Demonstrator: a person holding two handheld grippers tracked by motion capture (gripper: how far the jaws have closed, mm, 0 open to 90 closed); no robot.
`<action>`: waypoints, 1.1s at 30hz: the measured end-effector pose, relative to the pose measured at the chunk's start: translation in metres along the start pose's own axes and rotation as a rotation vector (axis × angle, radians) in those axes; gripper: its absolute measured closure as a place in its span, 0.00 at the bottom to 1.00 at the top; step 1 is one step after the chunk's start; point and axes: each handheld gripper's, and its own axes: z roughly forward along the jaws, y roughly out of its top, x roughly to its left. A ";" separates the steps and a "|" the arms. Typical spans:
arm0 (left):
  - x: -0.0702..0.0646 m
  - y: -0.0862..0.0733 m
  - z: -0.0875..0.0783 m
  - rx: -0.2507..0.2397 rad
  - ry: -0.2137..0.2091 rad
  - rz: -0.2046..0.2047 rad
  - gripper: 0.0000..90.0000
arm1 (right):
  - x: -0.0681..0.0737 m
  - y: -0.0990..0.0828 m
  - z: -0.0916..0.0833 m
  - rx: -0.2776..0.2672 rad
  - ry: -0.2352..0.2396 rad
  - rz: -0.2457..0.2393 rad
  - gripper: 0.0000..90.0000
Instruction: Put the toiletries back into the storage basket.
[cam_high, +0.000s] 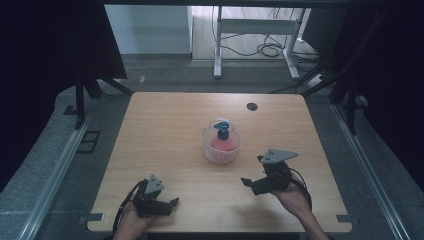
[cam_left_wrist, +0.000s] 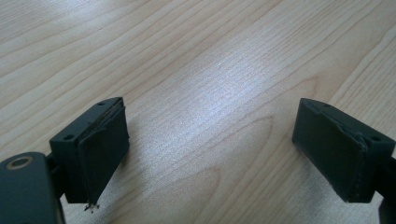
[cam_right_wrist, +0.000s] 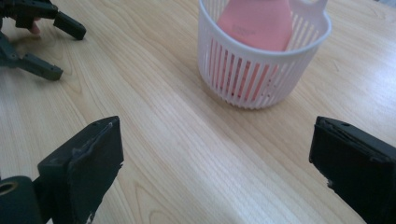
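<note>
1. Wooden counter (cam_high: 170, 130), light grain, seen from above. A dark round grommet hole (cam_high: 252, 106) sits toward its 1 o'clock corner.
2. White slatted basket (cam_high: 221, 145) stands near the middle of the counter, just toward 12 o'clock of the two hands. Inside it a pink bottle (cam_high: 222, 142) stands upright with a black pump top (cam_high: 222, 133); a blue piece (cam_high: 222, 124) shows at the very top.
3. Right gripper (cam_high: 251, 182) is held low over the counter at about 4 o'clock from the basket, near it but apart. Its jaws point toward 9 o'clock across the counter. Grey three-cornered plate (cam_high: 278, 155) on top.
4. In the right gripper view the two black jaws stand wide apart, bare wood between them, nothing held. The basket (cam_right_wrist: 261, 60) lies ahead at about 1 o'clock in that view, the pink bottle (cam_right_wrist: 257, 21) showing through the slats.
5. Left gripper (cam_high: 172, 204) rests at the counter's 7 o'clock edge, well apart from the basket, jaws pointing toward 3 o'clock.
6. In the left gripper view its jaws are apart, with bare counter (cam_left_wrist: 210, 93) between them; nothing gripped. A bit of frayed pad hangs from the left-hand jaw.
7. The left gripper (cam_right_wrist: 42, 44) also shows far off at 10 o'clock in the right gripper view, jaws spread.
</note>
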 end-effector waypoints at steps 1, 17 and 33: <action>0.000 0.000 0.000 0.000 0.000 -0.001 0.12 | 0.000 -0.002 -0.001 0.001 -0.001 0.003 0.03; -0.001 0.000 0.000 -0.003 0.001 -0.007 0.12 | -0.006 -0.032 -0.007 0.027 -0.036 0.028 0.03; -0.001 0.000 0.000 -0.004 0.002 -0.010 0.12 | -0.009 -0.064 -0.003 0.067 -0.060 0.046 0.03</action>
